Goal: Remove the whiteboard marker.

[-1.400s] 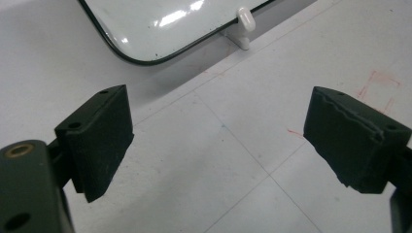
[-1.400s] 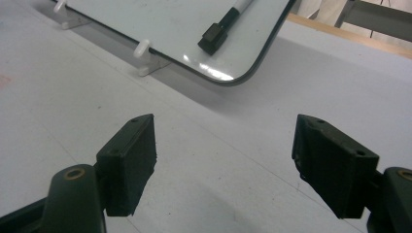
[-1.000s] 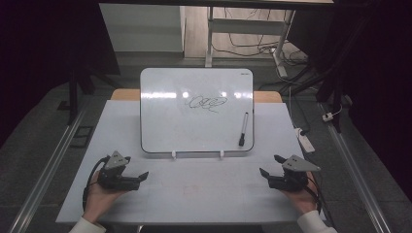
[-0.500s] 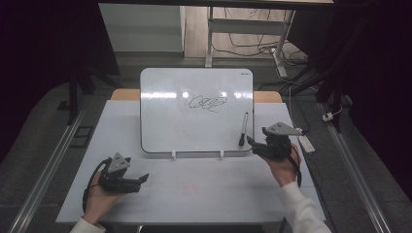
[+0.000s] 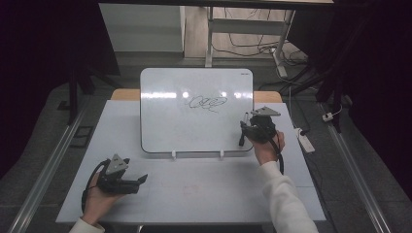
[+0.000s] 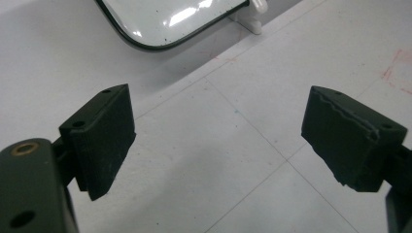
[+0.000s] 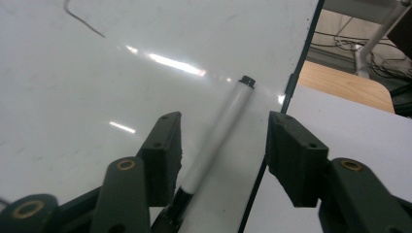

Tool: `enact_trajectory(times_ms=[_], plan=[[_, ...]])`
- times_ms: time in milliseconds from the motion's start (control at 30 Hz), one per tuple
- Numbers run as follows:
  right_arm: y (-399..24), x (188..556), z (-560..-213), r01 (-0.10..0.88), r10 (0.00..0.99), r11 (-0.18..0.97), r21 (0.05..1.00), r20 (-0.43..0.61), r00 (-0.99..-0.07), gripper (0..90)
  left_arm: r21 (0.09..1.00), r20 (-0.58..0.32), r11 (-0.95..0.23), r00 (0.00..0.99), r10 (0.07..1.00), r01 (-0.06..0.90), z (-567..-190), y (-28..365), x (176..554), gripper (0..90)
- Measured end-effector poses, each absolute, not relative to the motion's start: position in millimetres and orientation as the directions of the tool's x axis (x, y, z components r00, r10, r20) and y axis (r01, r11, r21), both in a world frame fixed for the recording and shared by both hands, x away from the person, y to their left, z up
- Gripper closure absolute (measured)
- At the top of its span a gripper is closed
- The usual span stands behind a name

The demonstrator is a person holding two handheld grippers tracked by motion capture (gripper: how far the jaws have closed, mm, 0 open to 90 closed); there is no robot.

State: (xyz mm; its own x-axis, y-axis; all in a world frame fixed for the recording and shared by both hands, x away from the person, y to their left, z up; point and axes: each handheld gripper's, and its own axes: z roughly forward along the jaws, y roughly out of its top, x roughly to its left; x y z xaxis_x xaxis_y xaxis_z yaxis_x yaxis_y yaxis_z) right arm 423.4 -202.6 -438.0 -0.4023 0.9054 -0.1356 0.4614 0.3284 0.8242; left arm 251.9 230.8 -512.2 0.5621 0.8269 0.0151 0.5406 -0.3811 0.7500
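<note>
A whiteboard (image 5: 194, 121) with a dark scribble (image 5: 208, 103) lies on the white table mat. A white marker with a black cap (image 5: 241, 140) rests along the board's right edge. My right gripper (image 5: 247, 127) sits over the marker. In the right gripper view the marker (image 7: 214, 145) runs up between the jaws of this gripper (image 7: 223, 119). The jaws have just been closing, and a gap still shows on the right side, so it is open. My left gripper (image 5: 142, 179) rests open near the mat's front left, with bare mat between its pads (image 6: 218, 111).
The white mat (image 5: 204, 189) covers a wooden table (image 5: 121, 94). Two white clips (image 5: 173, 154) stick out under the board's near edge. A white power strip (image 5: 305, 141) lies off the mat's right side. Metal rails run along both sides, and cables lie on the floor behind.
My right gripper has moved from the mat's front right up to the board's right edge and over the marker, and its jaws stand narrower. The left gripper has stayed put.
</note>
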Motion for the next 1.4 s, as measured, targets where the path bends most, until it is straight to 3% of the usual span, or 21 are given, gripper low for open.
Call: enact_trajectory(times_ms=[333, 667, 1400], plan=[[-192, 435, -441, 0.468, 0.923, 0.321, 0.823, -0.16, -0.35, 67.5, 0.747, 0.025, -0.392, 0.567, 0.823, 0.537, -513, 231, 252, 12.9], [-178, 438, -442, 0.48, 0.928, 0.294, 0.826, -0.126, -0.351, 75.5, 0.749, 0.023, -0.388, 0.564, 0.825, 0.537, -513, 232, 252, 13.1], [-172, 428, -443, 0.426, 0.913, 0.285, 0.859, -0.108, -0.393, 80.7, 0.76, -0.009, -0.358, 0.559, 0.829, 0.543, -516, 239, 251, 13.8]])
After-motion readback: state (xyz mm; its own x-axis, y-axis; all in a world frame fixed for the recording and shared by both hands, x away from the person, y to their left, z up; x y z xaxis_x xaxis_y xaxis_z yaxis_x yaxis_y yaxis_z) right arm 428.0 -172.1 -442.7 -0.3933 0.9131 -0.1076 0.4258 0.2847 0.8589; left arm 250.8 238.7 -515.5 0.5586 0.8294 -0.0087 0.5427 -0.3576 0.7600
